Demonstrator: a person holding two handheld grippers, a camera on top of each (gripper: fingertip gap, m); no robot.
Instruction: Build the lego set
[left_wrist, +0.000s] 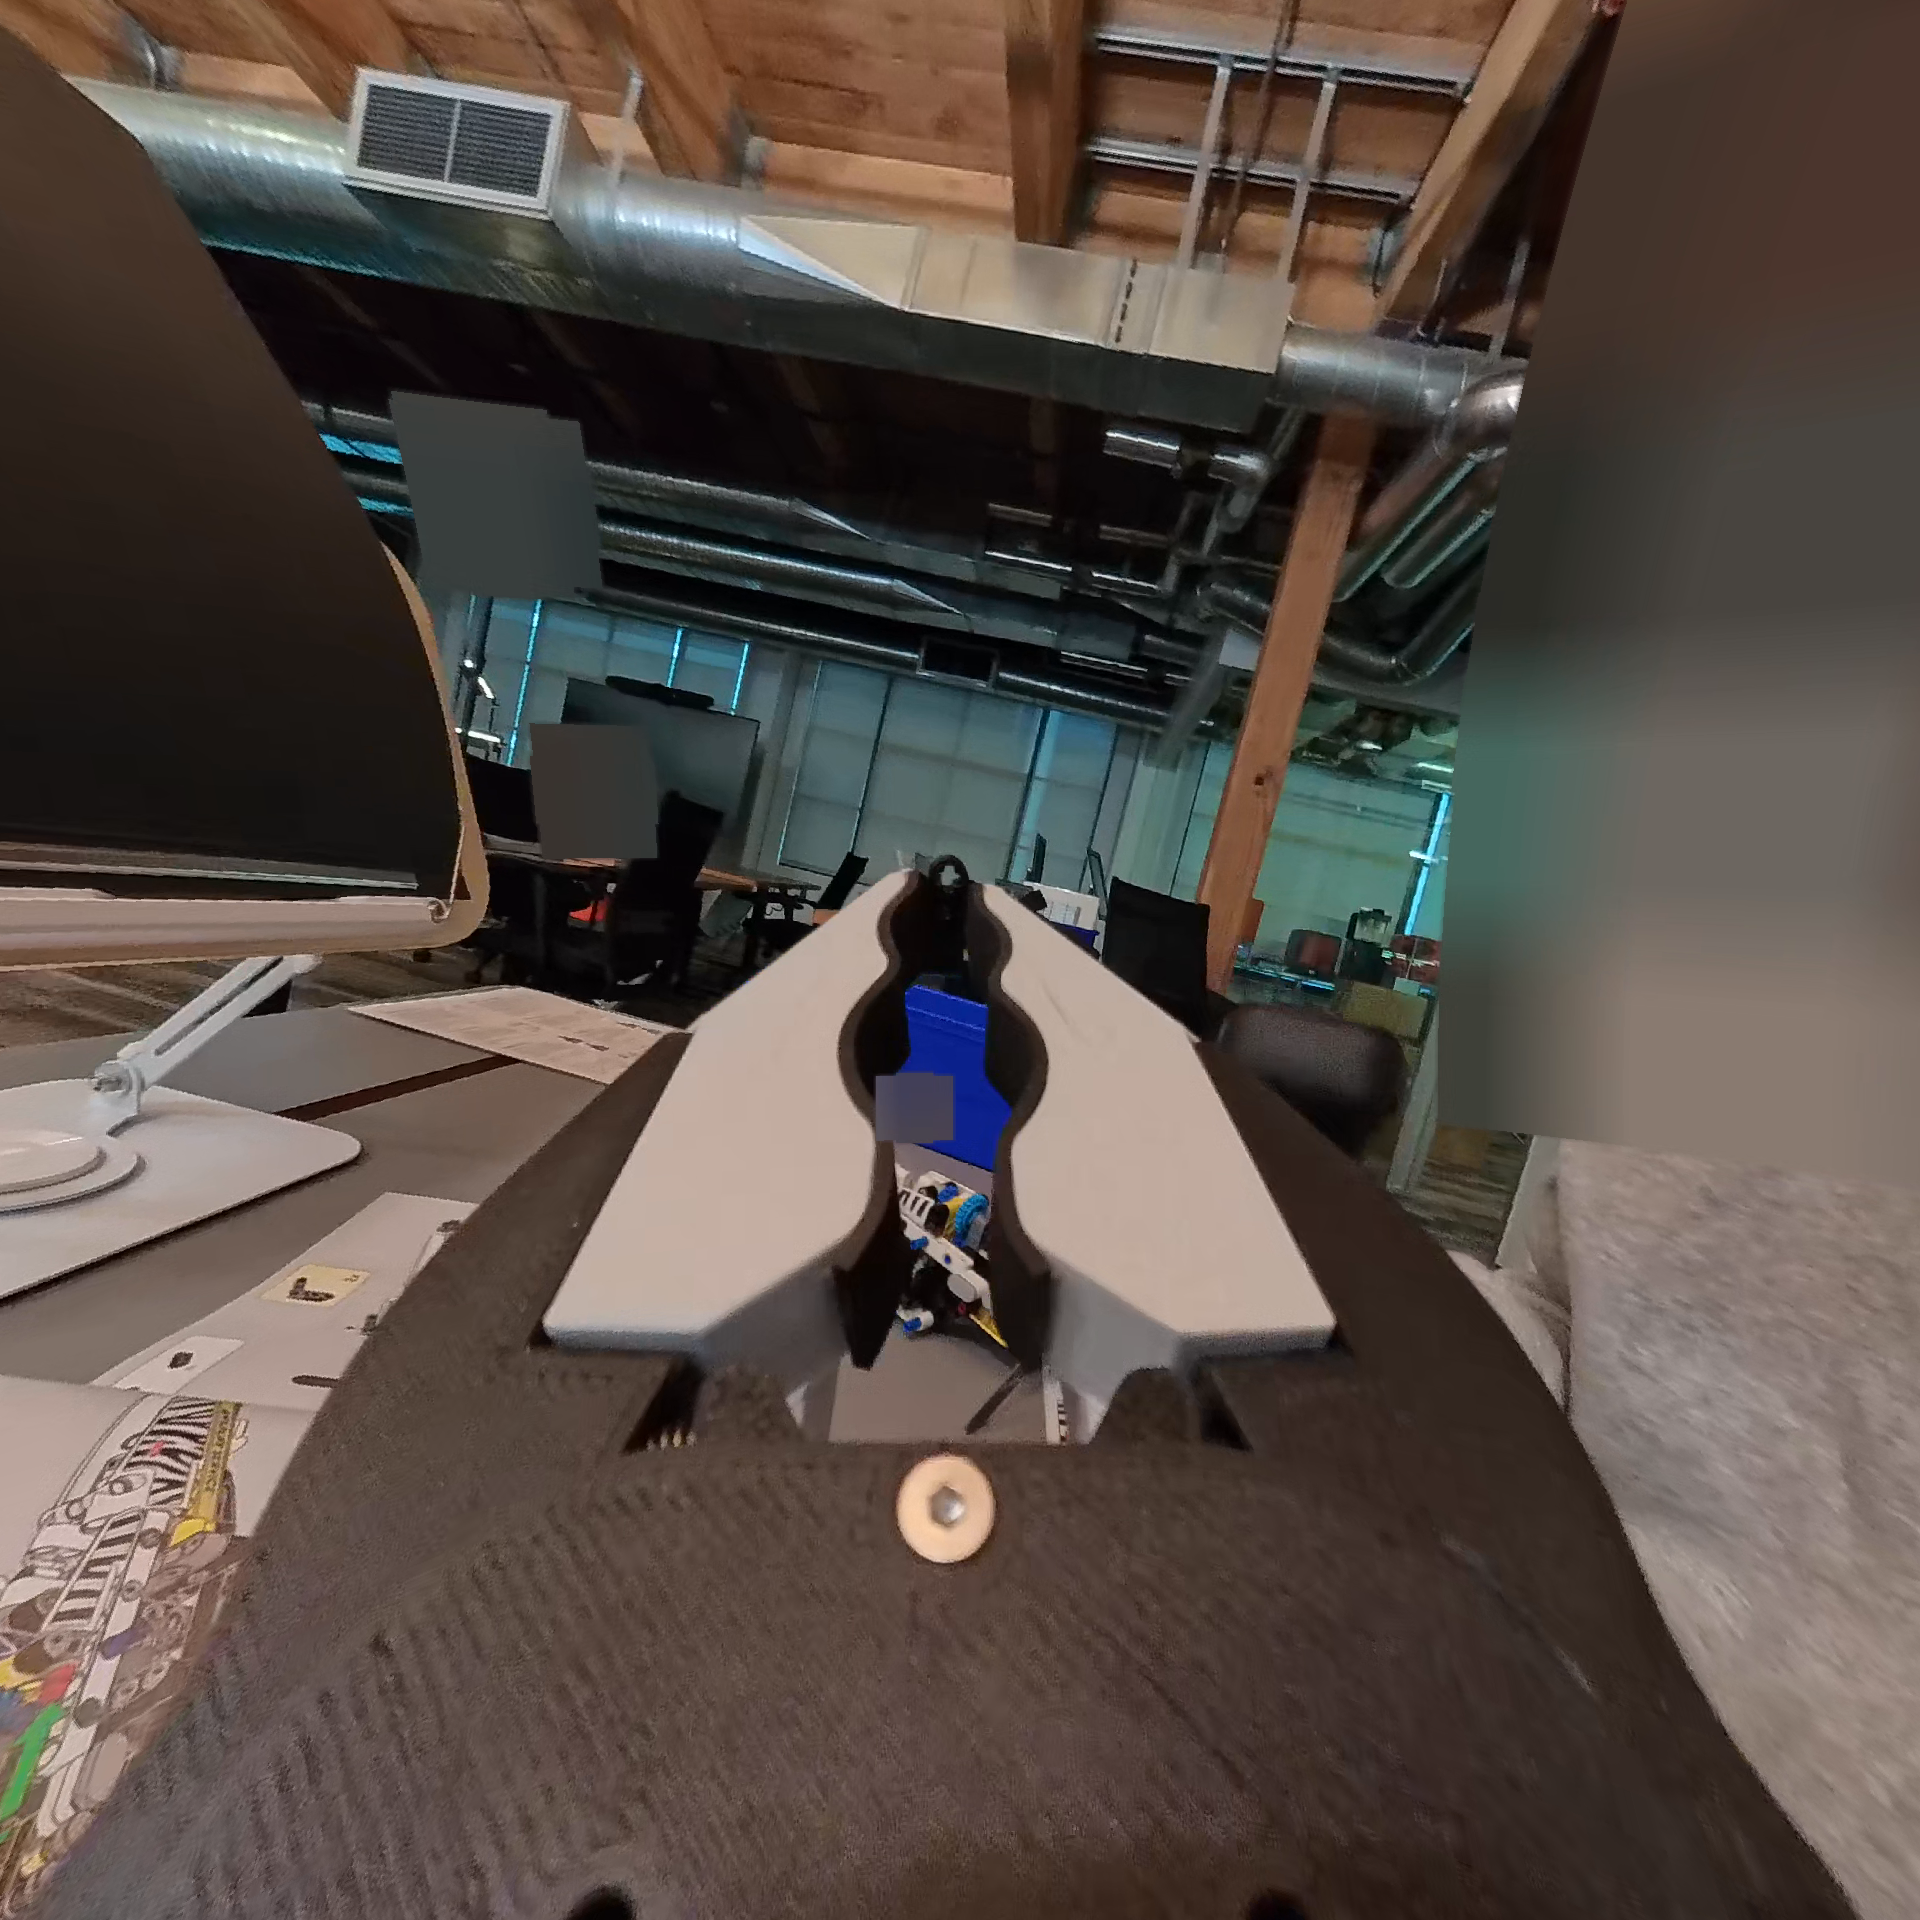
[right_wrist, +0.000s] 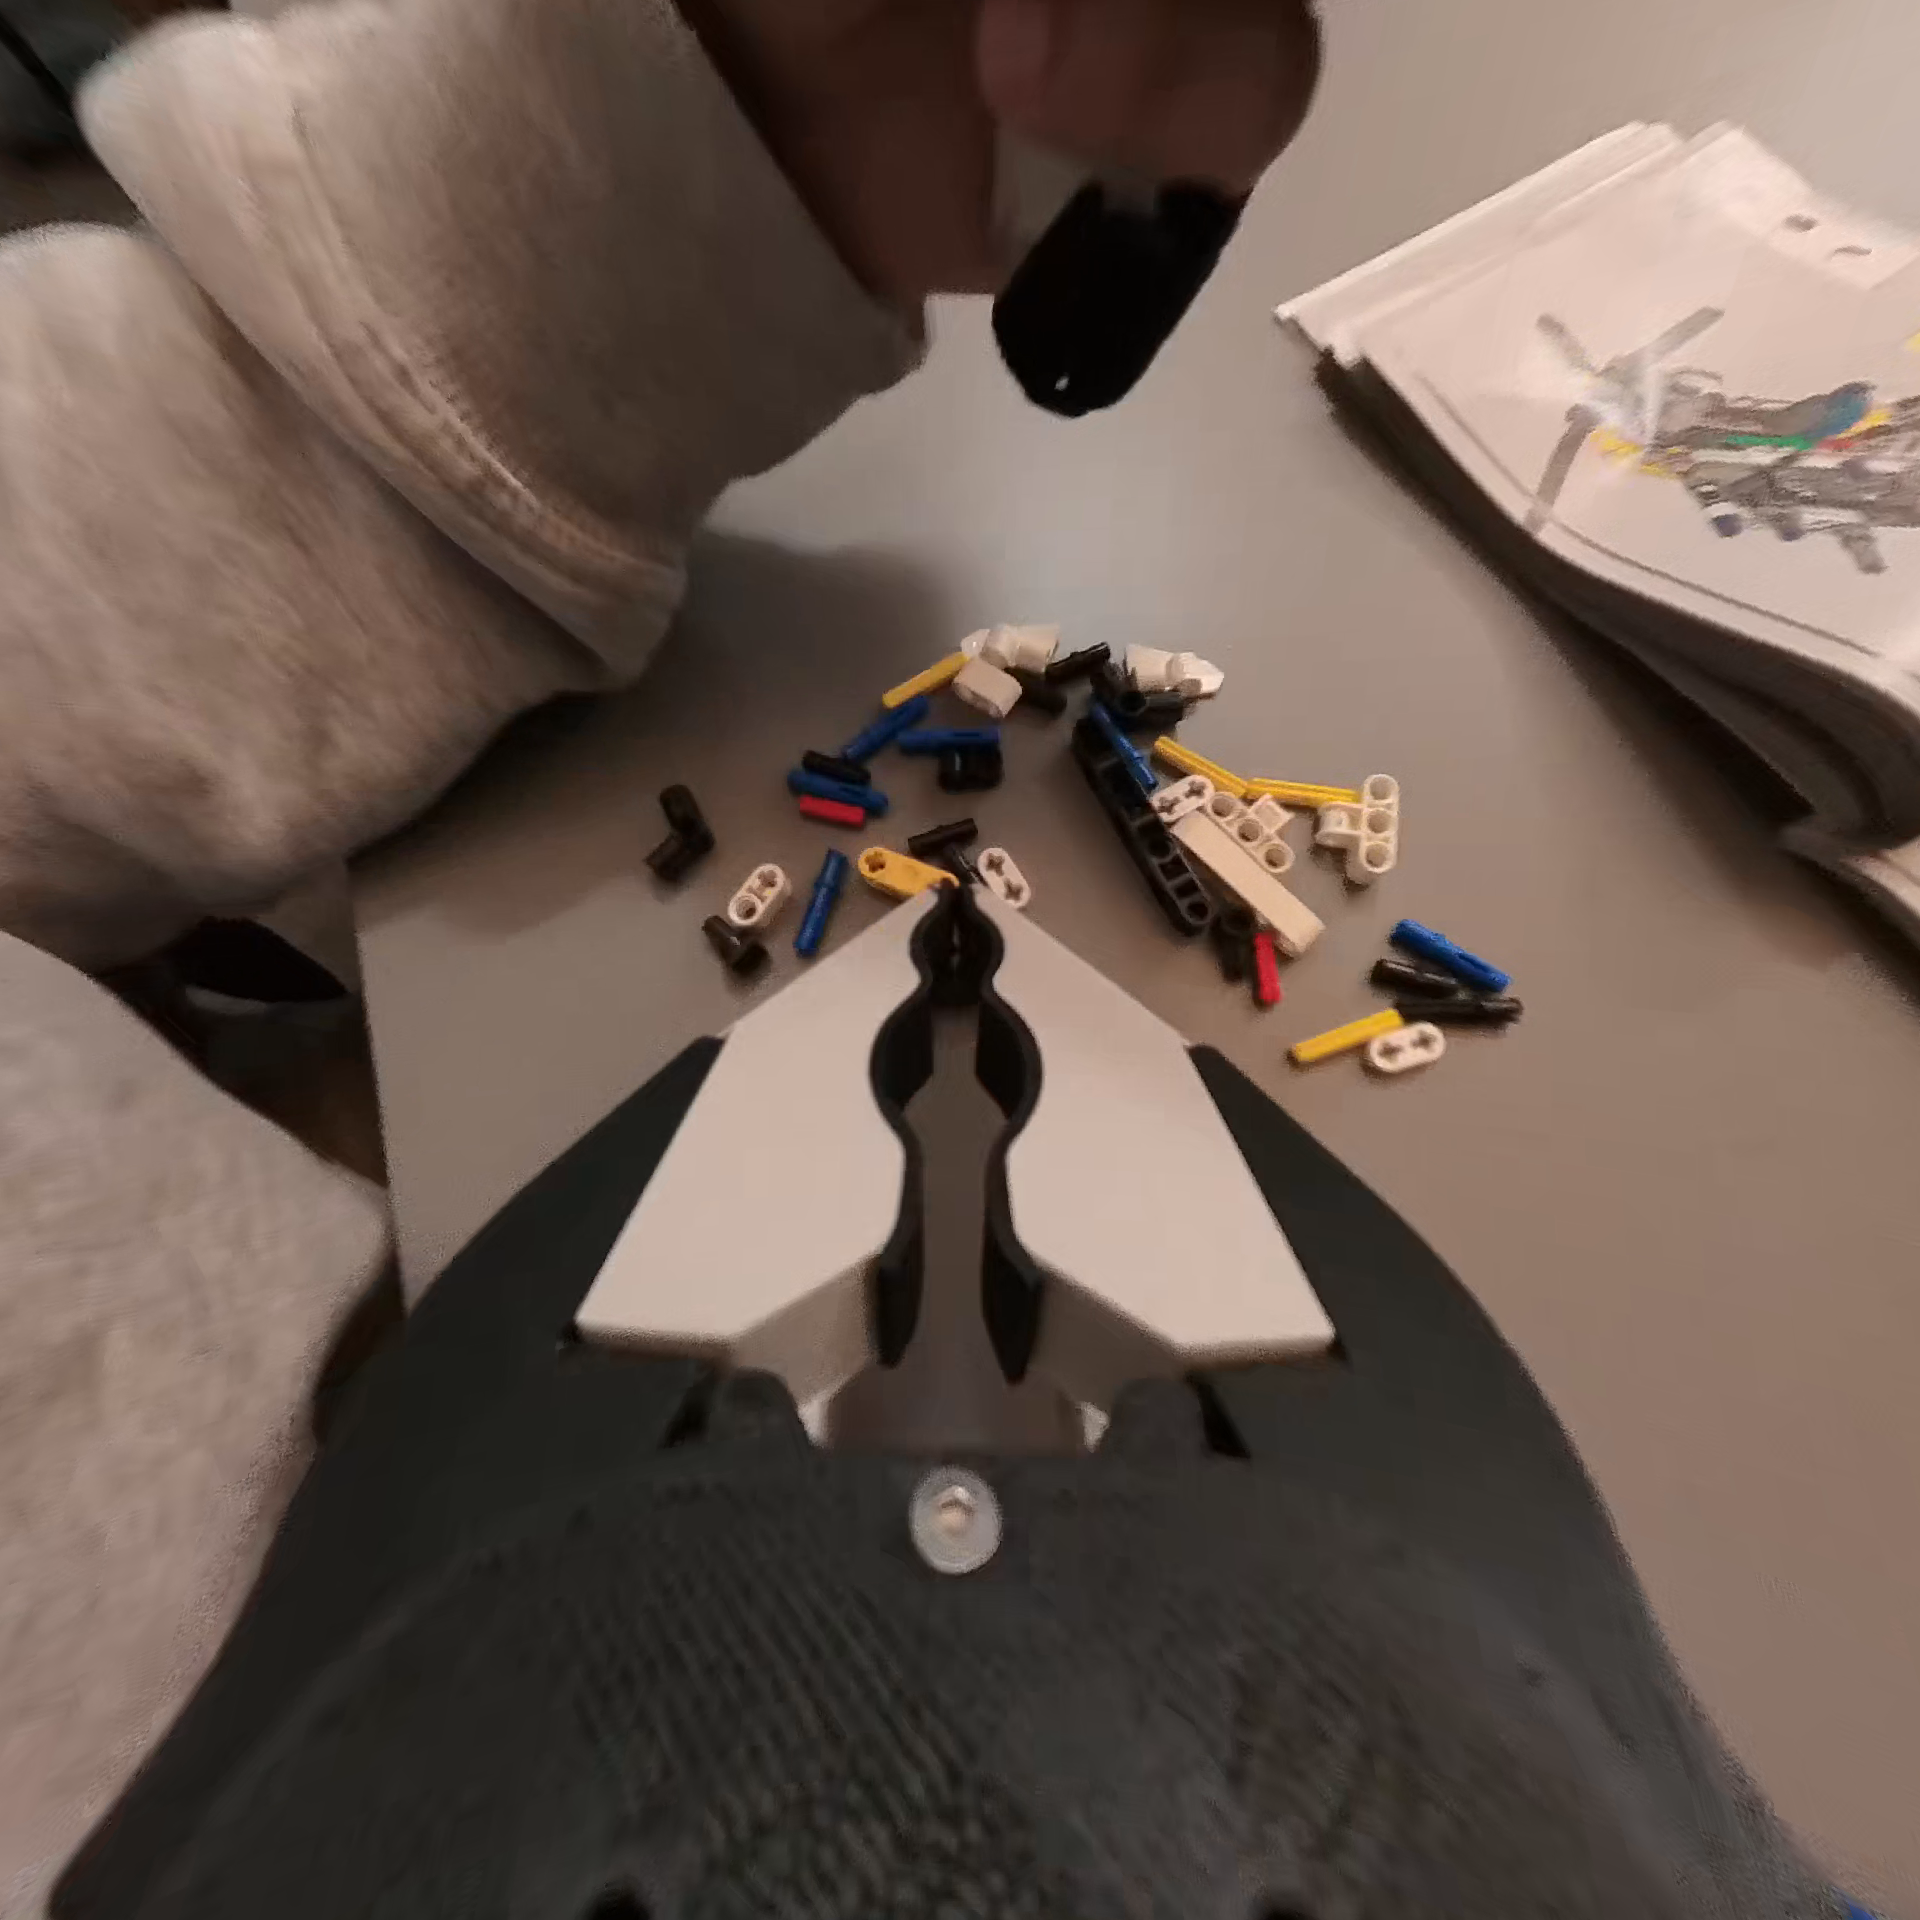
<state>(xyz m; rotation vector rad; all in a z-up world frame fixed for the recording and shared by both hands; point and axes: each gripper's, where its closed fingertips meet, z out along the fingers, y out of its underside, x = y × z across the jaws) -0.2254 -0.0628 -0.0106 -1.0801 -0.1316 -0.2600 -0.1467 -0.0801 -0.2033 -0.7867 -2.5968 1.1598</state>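
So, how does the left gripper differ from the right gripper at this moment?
The left gripper points out level across the room, while the right gripper points down at the table. Behind the left gripper's tips lies open office space; the right gripper's tips are over loose lego pieces. Both are shut, each pinching a small black piece at its tips.
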